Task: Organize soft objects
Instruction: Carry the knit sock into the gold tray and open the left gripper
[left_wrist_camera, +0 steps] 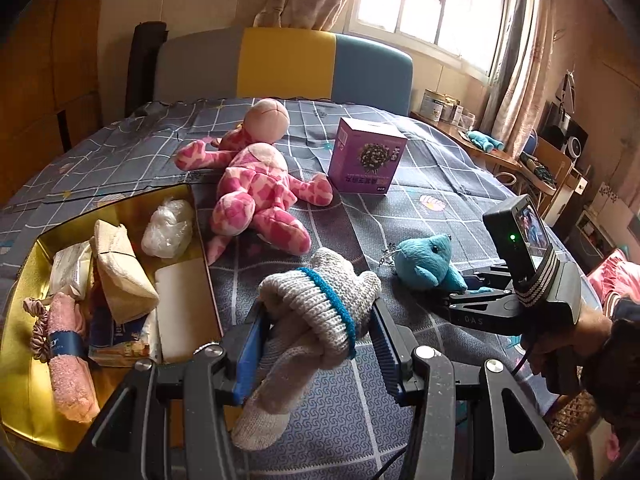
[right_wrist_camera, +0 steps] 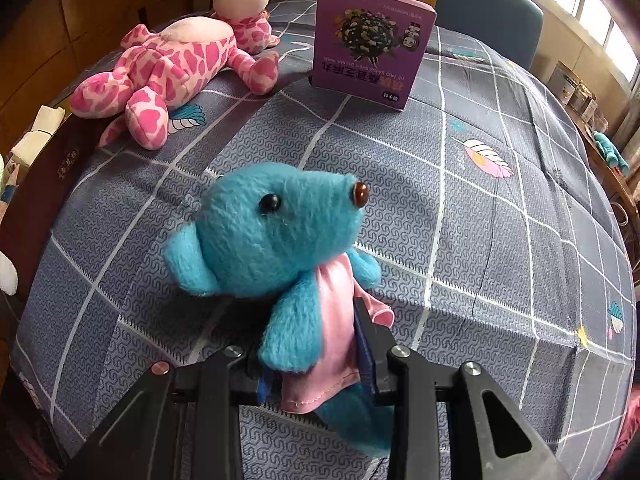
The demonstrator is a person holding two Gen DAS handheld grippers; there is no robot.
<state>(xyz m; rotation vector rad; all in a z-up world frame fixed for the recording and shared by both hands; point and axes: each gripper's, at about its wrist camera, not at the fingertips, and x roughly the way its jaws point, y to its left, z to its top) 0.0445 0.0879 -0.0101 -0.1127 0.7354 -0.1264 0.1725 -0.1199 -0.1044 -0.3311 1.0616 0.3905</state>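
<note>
Left wrist view: left gripper [left_wrist_camera: 318, 344] clamping one knitted glove [left_wrist_camera: 316, 312] at 6 o'clock, one gold box [left_wrist_camera: 24, 280] at 8 o'clock holding tissue packs, pink towel roll, scrunchie, plastic bag, right wrist view: right gripper [right_wrist_camera: 316, 364] squeezing one blue plush [right_wrist_camera: 288, 248], one pink plush [right_wrist_camera: 168, 76] lying at 10 o'clock, one purple carton [right_wrist_camera: 372, 40] standing at 12

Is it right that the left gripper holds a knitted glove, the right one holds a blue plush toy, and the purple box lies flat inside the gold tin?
Not quite. The purple box stands upright on the bedspread, outside the gold tin, as the left wrist view shows. The left gripper does hold the knitted glove, the right gripper the blue plush toy.
</note>
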